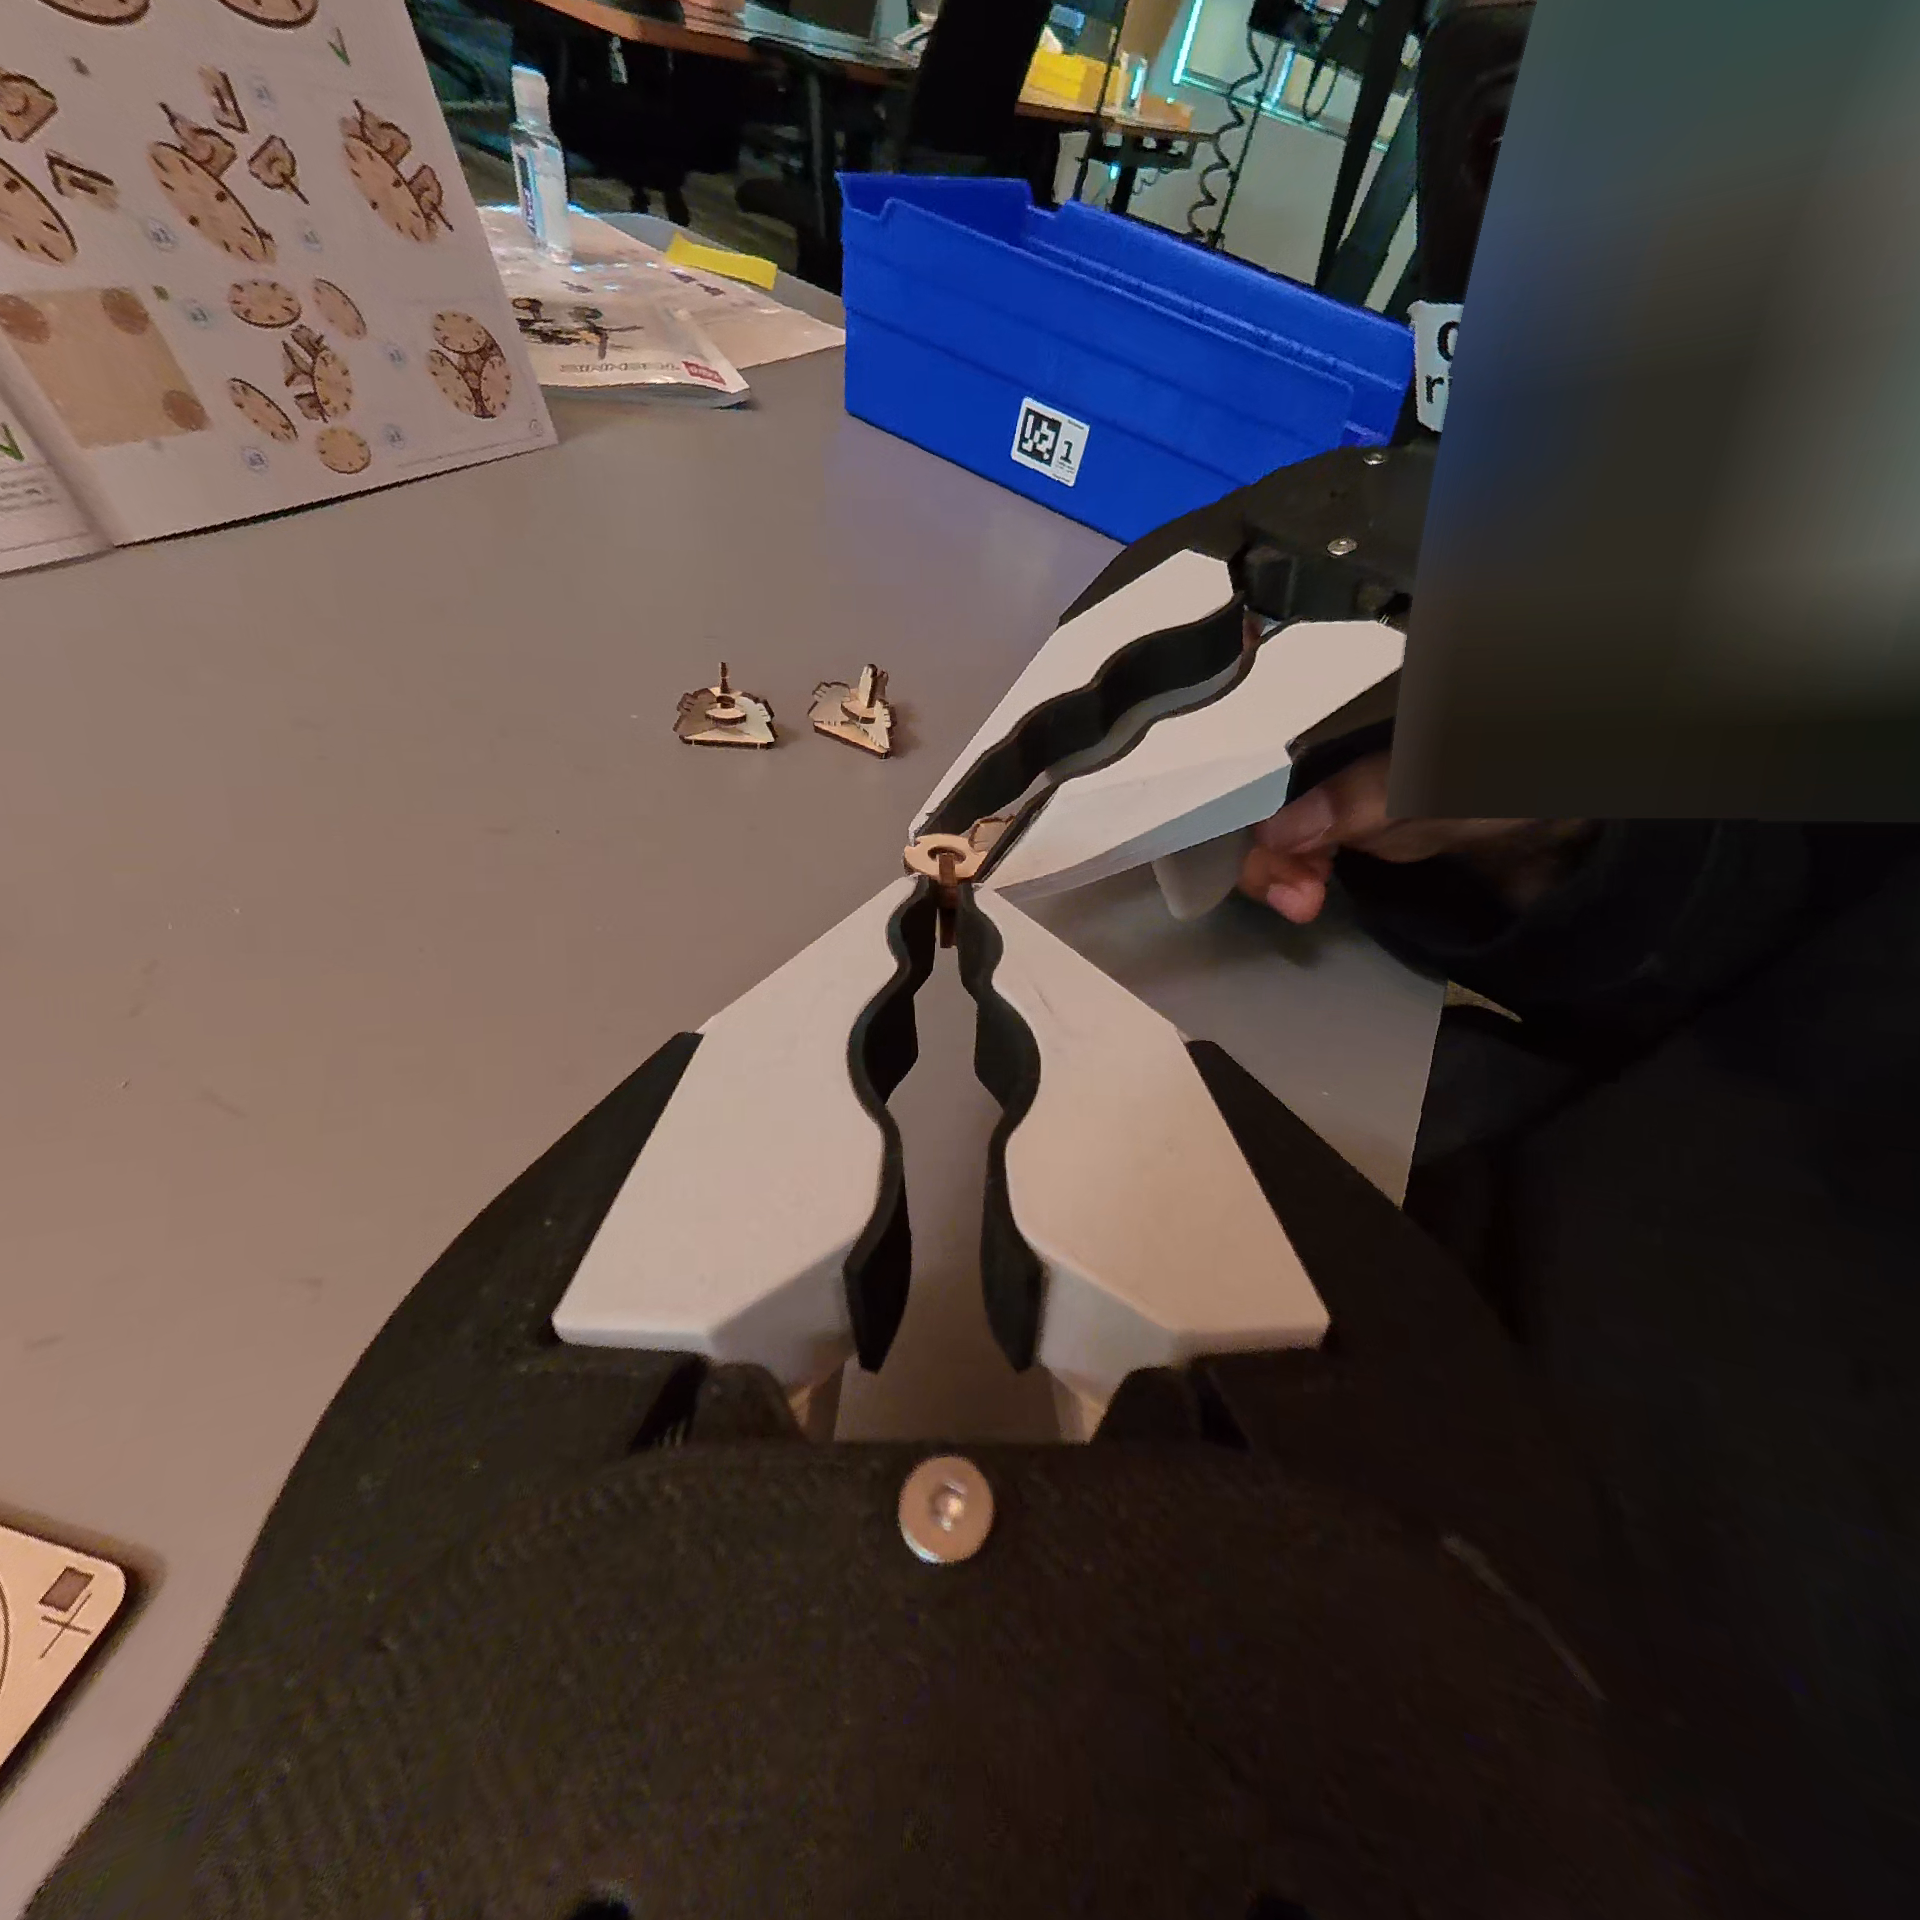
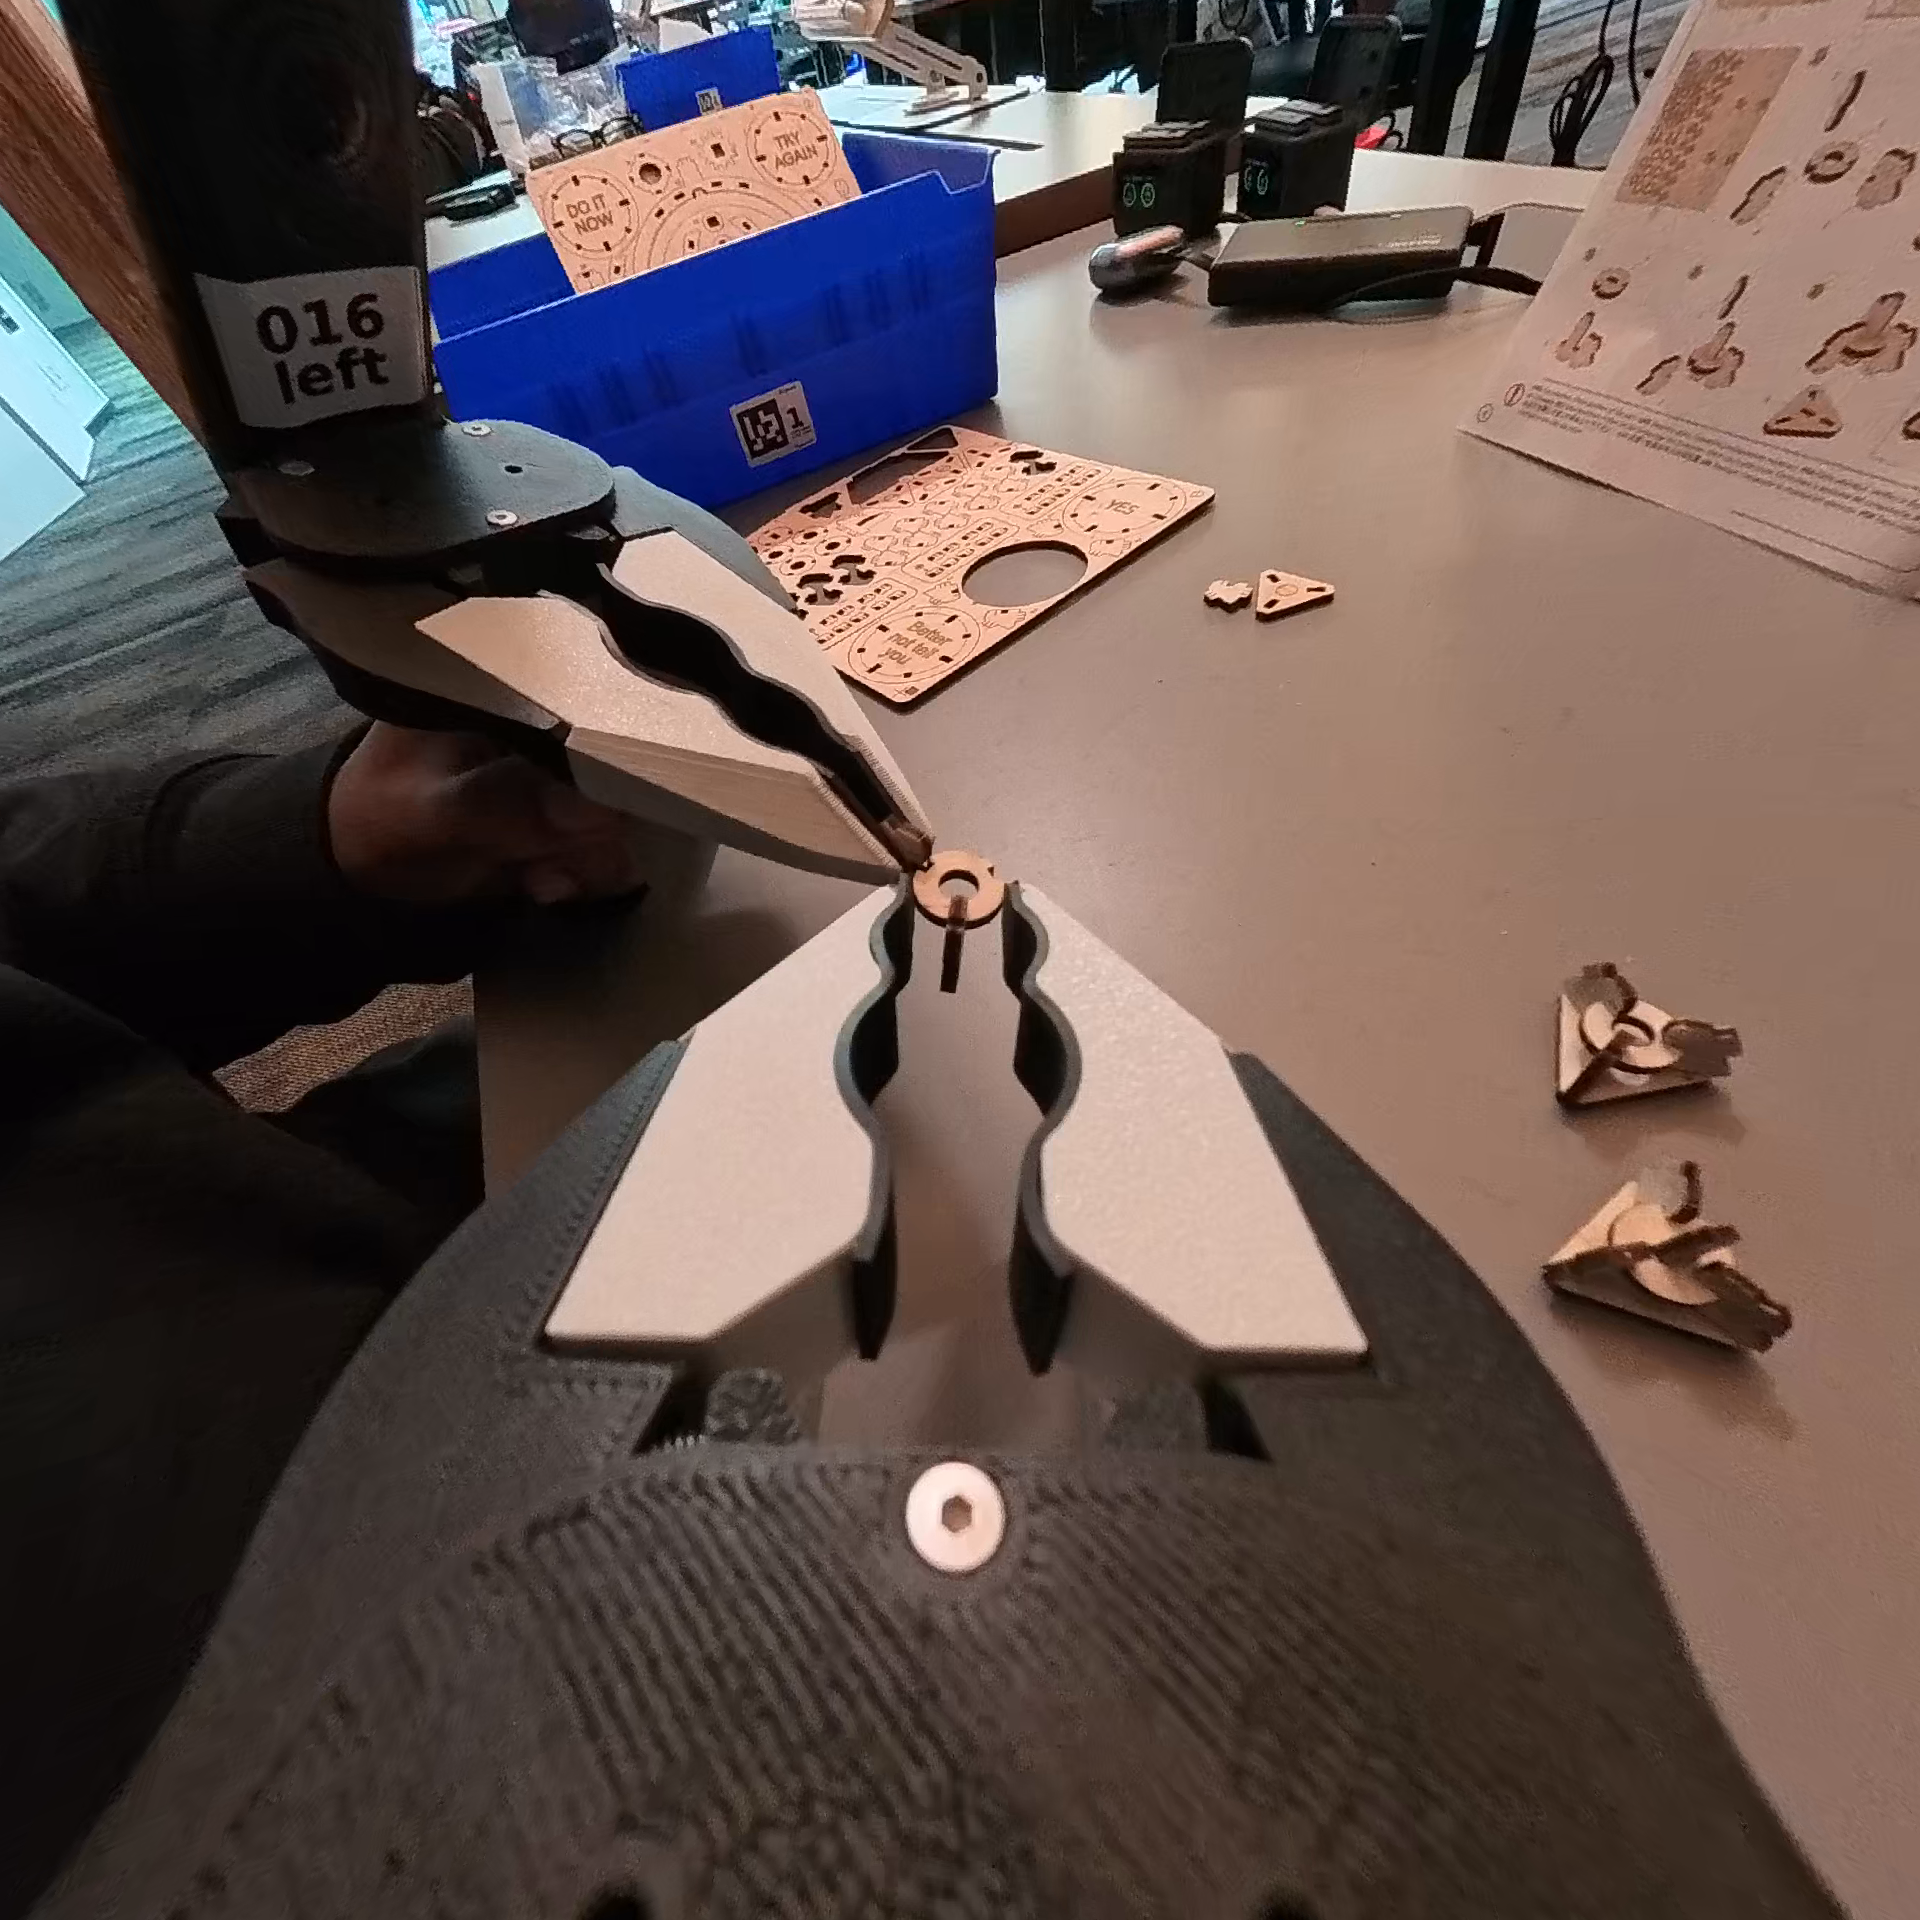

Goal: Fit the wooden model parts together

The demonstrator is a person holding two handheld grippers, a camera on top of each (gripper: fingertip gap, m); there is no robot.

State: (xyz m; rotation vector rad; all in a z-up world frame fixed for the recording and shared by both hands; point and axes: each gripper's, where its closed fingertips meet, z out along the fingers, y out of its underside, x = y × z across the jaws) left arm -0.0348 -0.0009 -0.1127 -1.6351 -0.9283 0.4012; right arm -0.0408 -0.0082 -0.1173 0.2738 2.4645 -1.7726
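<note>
Wooden ring with a round hole sits flat between my right gripper tips, which are closed to a narrow gap with both pads against its rim; a thin wooden pin slots through the ring's edge, its long axis running back along the gap toward my right palm. My left gripper comes in from the left of those jaws, nearly shut, pinching the end of that same thin pin at the ring's near edge, so both tips meet at one spot above the grey table. Just right of the right jaws lie two small triangular wooden assemblies, well apart from the ring, with open table between. Farther ahead, a flat wooden cut-out sheet lies on the table, two loose small pieces beside it. Beyond that stands a blue bin with another engraved wooden sheet standing upright inside. An instruction sheet stands far right. The table edge falls away left of the jaws.
</note>
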